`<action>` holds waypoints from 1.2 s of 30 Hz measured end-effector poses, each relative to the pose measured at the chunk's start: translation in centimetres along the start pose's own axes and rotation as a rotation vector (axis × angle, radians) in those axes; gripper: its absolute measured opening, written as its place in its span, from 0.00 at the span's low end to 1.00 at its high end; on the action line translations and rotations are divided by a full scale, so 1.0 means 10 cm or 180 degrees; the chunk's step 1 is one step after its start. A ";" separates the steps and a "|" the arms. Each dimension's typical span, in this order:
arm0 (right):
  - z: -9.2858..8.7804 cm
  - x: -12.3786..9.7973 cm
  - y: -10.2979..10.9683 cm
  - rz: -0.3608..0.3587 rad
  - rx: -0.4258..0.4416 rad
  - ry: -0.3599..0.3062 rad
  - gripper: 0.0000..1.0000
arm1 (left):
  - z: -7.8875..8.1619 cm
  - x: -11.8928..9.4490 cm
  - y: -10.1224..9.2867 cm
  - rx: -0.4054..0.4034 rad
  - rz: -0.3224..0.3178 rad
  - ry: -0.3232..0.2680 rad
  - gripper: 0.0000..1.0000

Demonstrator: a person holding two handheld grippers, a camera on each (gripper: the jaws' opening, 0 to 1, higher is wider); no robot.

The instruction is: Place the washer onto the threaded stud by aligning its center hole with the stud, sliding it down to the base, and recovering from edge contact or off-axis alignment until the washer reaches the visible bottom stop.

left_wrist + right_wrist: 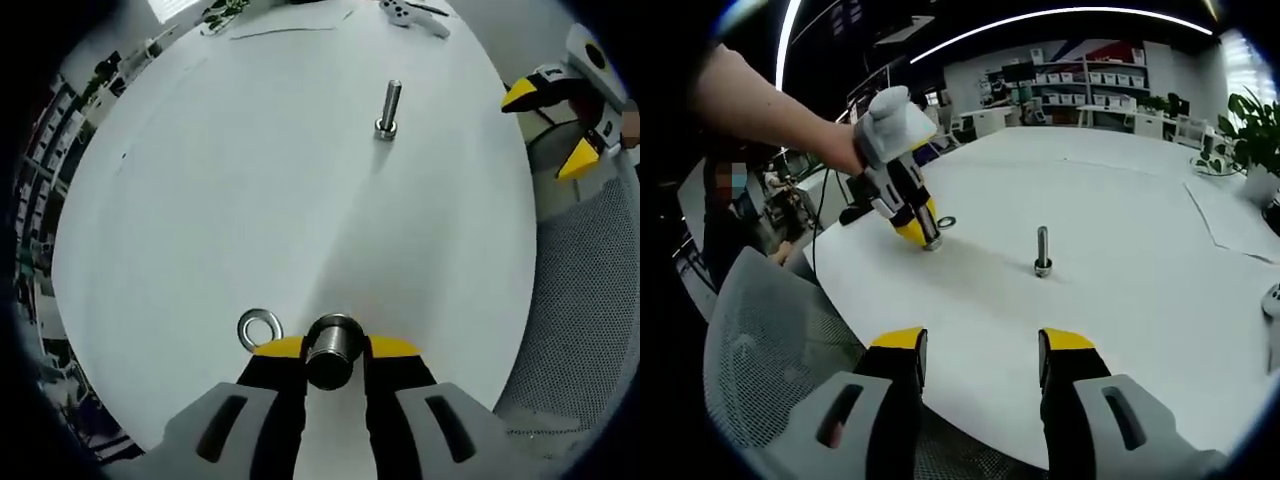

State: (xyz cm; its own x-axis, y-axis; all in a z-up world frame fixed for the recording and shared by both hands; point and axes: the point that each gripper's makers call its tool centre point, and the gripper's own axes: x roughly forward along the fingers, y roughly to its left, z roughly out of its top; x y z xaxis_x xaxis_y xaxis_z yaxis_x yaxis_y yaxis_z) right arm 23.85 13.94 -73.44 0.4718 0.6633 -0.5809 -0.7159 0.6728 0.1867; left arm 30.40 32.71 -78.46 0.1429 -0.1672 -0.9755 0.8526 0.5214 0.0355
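Observation:
My left gripper is shut on a short threaded metal stud, seen end-on between the yellow-tipped jaws. In the right gripper view this gripper holds the stud down on the white table. A steel washer lies flat on the table just left of the jaws, and shows as a small ring beside the stud. A second bolt stands upright mid-table. My right gripper hangs open and empty over the table's near edge, also seen at the side.
The round white table has a grey mesh chair at its edge. A white controller and papers lie at the far side, near a potted plant. A person's arm reaches in.

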 end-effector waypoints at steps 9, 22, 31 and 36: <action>-0.01 0.00 0.00 -0.0011 -0.0021 0.0029 0.47 | -0.02 -0.01 0.03 -0.0268 -0.0072 -0.0210 0.20; -0.02 0.01 -0.01 -0.0027 -0.0019 0.0040 0.47 | -0.33 -0.16 0.23 -0.0646 -0.0016 -0.0237 0.20; -0.02 0.00 -0.04 -0.0065 0.0001 0.0041 0.47 | -0.35 -0.19 0.59 -0.0917 0.0229 -0.0340 0.21; -0.02 0.00 -0.04 -0.0066 0.0005 0.0037 0.47 | -0.16 -0.14 0.65 -0.1178 0.0133 -0.0543 0.23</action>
State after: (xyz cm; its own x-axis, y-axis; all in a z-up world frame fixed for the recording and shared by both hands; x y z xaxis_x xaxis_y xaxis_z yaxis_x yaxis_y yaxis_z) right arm 24.00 13.59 -73.67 0.4805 0.6453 -0.5939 -0.7052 0.6868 0.1758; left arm 34.92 37.63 -77.16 0.2814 -0.2597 -0.9238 0.6103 0.7913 -0.0366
